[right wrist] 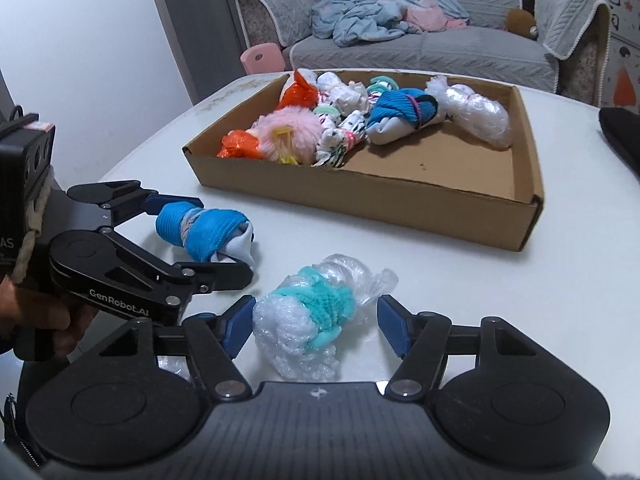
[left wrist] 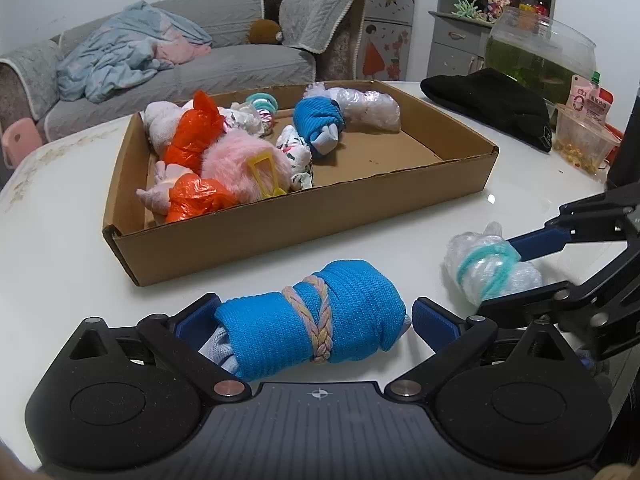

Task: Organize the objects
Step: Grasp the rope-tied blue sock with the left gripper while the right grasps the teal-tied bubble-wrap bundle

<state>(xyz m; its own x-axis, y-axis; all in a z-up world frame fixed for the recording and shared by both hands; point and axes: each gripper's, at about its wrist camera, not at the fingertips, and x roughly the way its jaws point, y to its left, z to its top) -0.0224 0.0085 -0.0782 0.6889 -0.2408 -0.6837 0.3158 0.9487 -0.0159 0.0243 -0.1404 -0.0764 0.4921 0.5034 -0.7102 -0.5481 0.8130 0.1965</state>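
Item: blue sock roll (left wrist: 316,320) on surface (left wrist: 60,248), left gripper (left wrist: 316,322) fingers spread around it. Bubble-wrap bundle (right wrist: 316,320): right gripper (right wrist: 316,322) fingers spread astride. Advice: squeeze mid-bundle, then lift toward cardboard tray (right wrist: 440,208).

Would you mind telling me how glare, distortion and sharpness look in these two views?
Left wrist: small glare spot on the table; fisheye bends the box edges; corners vignetted. Right wrist: even, soft light, no hard shadows; the bubble-wrap bundle is sharp, the sofa slightly soft.
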